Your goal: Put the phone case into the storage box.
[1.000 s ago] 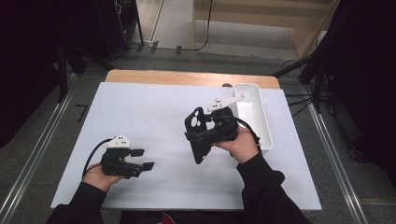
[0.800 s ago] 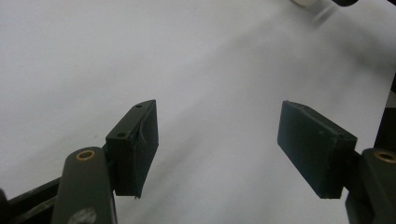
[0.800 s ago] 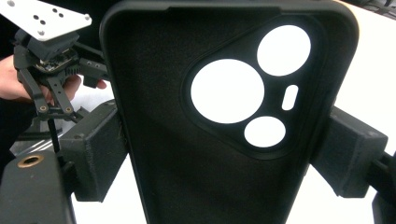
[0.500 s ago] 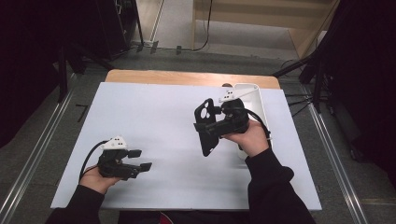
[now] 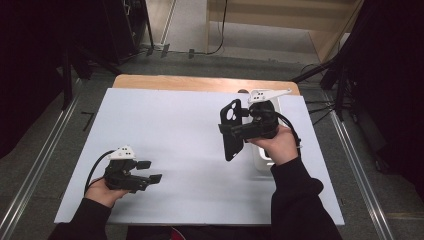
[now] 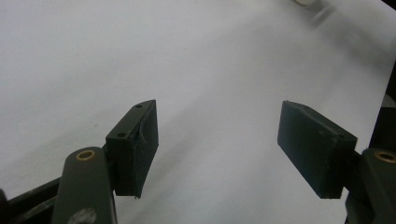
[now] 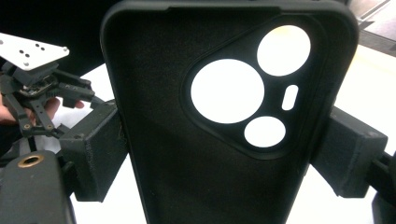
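On the left, the left gripper (image 5: 150, 171) rested low over the white table cover (image 5: 175, 135), near its front edge. Its jaws stood apart with nothing between them; in the left gripper view only the bare white surface showed between the two black pads (image 6: 137, 140).

Further to the right, the right gripper (image 5: 231, 131) was held above the cover, and its jaws were clamped on a black phone case (image 5: 231, 130). The case hung upright in the air, with the camera cut-outs at the top. In the right gripper view, the pads (image 7: 95, 149) pressed on the two long edges of the case (image 7: 224, 116), about at the middle of its height, below the round openings.

I judge the case to be very light and somewhat flexible, like soft plastic or rubber, so a strong squeeze across the open shell could bend it. Its matte skin should not slip easily. The long side walls seem the best place to hold it, because they are stiffer than the thin back.

Just behind the right hand (image 5: 280, 147) stood a white tray (image 5: 262, 162), partly hidden. The cover lay on a wooden table (image 5: 200, 82); around it the floor was grey, and the room was dark with black stands.
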Motion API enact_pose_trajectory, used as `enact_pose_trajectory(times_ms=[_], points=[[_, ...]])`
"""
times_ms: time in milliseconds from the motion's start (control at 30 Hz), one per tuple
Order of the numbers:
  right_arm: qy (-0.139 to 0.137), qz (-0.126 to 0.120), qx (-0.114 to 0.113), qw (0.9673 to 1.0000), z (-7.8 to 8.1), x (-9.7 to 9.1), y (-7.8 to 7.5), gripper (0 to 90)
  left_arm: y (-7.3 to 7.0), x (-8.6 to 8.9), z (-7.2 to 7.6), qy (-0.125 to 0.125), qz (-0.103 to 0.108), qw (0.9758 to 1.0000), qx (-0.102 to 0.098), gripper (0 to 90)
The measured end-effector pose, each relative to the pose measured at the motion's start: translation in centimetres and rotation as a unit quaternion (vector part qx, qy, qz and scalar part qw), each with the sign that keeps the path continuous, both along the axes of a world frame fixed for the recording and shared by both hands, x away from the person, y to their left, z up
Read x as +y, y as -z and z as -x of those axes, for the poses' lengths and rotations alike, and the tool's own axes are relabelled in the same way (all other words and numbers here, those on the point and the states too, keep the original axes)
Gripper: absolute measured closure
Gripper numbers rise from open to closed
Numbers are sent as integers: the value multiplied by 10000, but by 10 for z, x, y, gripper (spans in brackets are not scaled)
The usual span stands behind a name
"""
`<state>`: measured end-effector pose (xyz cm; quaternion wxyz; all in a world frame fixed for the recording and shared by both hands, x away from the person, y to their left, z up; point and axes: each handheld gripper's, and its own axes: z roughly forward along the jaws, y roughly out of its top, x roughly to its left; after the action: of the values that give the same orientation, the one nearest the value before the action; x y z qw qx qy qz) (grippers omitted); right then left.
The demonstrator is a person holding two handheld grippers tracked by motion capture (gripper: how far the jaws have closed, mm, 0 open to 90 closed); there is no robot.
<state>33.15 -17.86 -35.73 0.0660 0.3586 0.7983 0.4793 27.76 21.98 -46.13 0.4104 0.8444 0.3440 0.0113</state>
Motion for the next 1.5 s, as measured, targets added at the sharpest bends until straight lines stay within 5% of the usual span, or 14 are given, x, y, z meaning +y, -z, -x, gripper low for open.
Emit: enact_pose_trajectory(times_ms=[767, 1100, 1500], points=[[985, 15, -52, 9951, -3, -46, -7, 119, 0, 1, -3, 16, 166, 9998, 109, 285], [1492, -55, -131, 9887, -2, -69, -11, 119, 1, 1, -4, 11, 169, 9998, 116, 285], [2110, -34, -174, 9773, -3, -92, -7, 119, 1, 0, -4, 9, 177, 9998, 116, 285]])
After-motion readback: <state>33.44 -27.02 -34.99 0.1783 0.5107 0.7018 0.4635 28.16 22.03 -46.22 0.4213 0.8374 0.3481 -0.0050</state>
